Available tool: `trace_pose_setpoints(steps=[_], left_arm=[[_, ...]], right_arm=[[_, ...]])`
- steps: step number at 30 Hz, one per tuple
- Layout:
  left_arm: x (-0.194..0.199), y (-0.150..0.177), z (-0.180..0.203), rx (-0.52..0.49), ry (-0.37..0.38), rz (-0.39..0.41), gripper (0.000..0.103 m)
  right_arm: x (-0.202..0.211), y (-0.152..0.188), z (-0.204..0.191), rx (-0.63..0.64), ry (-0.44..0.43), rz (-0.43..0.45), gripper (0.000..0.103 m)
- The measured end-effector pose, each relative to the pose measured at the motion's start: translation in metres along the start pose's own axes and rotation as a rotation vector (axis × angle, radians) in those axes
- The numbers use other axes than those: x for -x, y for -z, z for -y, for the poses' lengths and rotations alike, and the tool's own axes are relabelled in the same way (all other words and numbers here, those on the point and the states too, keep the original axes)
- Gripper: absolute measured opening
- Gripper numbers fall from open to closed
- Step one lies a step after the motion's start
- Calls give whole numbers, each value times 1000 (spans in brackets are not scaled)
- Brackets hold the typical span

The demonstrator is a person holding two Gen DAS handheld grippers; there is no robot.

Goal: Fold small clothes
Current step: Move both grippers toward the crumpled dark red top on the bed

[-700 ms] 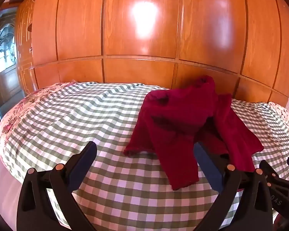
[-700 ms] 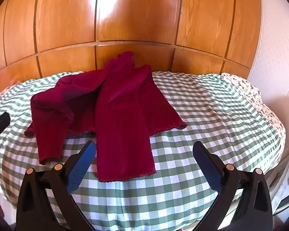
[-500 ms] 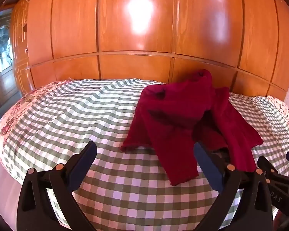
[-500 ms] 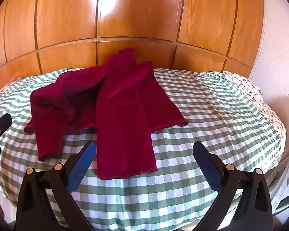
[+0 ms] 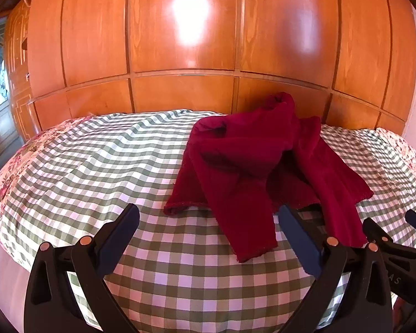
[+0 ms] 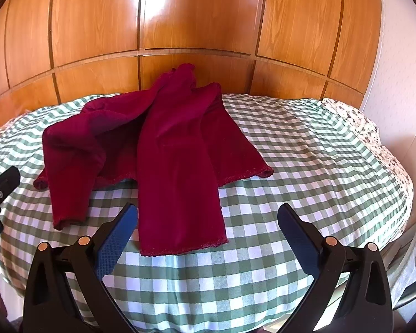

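Bed (image 5: 69, 172): the green-and-white checked cover fills more of both views than it did a moment ago. Its far edge and the wooden wall panelling (image 5: 180, 41) sit lower in the left wrist frame. Judgement: both grippers have advanced a little toward the work, so the approach is under way and no fold has begun.

Red garment (image 5: 244, 161): it lies crumpled and unfolded on the cover, sleeves or legs trailing toward the cameras, its shape unchanged across the interval. Seen from the left gripper (image 5: 208, 230), the nearest hem lies ahead of the fingers and close to the right-hand one; the bulk sits beyond and to the right of the gap. Seen from the right gripper (image 6: 206, 227), the longest strip ends just ahead of the left-hand finger, with the rest further ahead and leftward.

Pose: both grippers point forward and downward at the bed, side by side; a part of each shows at the edge of the other's view.

Fingers: both pairs stand spread wide, empty, clear of the cloth.

Judgement: the next move calls for each gripper to take a hem edge so the garment can be spread flat.
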State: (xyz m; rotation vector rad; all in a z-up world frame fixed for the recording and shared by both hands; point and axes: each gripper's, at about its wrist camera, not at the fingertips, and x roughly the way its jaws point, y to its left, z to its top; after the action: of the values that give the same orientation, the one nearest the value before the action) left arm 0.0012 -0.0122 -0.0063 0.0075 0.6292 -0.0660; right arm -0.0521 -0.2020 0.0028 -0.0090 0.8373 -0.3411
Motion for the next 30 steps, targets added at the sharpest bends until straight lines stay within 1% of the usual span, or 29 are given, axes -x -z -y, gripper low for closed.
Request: trace_pose_setpoints(steps=[18,30], left_arm=[[2,4,6,-34,23,3,100],[-2,6,9,-51,47,-18,100]], right_arm=[[-2,1,-2,4,-1,-4,100],[-4,3,-4,7,-2,-10,100]])
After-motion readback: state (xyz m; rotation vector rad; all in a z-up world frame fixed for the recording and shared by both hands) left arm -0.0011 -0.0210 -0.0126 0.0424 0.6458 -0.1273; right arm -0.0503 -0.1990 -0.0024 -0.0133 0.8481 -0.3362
